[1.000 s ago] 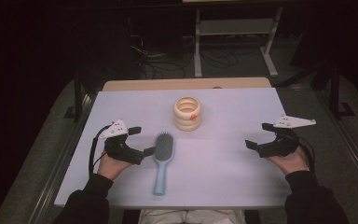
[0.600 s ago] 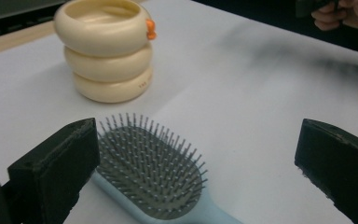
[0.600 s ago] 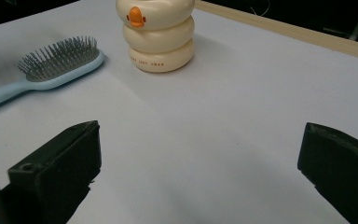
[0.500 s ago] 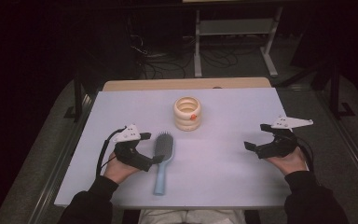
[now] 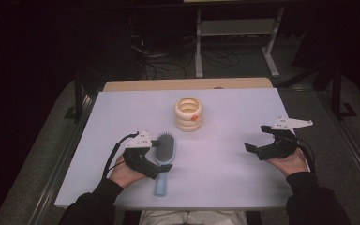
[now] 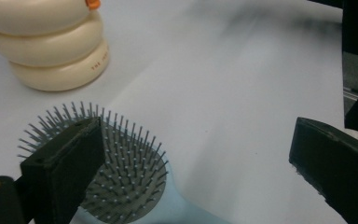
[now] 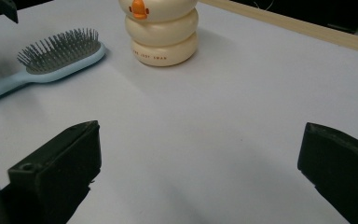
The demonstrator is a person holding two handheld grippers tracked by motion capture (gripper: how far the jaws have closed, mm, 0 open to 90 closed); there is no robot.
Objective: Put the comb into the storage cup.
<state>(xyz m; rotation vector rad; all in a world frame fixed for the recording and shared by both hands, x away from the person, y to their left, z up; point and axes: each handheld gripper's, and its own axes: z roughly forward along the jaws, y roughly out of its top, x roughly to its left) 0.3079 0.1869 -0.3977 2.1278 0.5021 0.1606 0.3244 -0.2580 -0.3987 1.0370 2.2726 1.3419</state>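
1. Both pairs of jaws stand spread wide with nothing between them. The left gripper (image 5: 161,165) now hangs right at the brush (image 5: 164,157), one jaw over the bristles and the other out over bare table past the brush's right side, as its own view shows.
2. That is the change: a second ago the left gripper was off to the brush's left, and it has slid in and dropped toward the head. The right gripper (image 5: 255,140) has hardly stirred; it hovers over the table's right side, well apart from everything.
3. I'd judge a grab at the brush is coming. The jaws don't straddle it yet, so the gripper needs to shift a little before closing.
4. The brush (image 6: 121,182) lies flat, bristles up, its pale blue handle pointing toward the person, on the near left part of the table (image 5: 225,183).
5. Farther back, near the middle, stands a cream ringed duck pot (image 5: 189,114) with an orange beak. It is clear of the brush and blocks nothing.
6. Beyond the table, a dark floor with cables and a metal stand.
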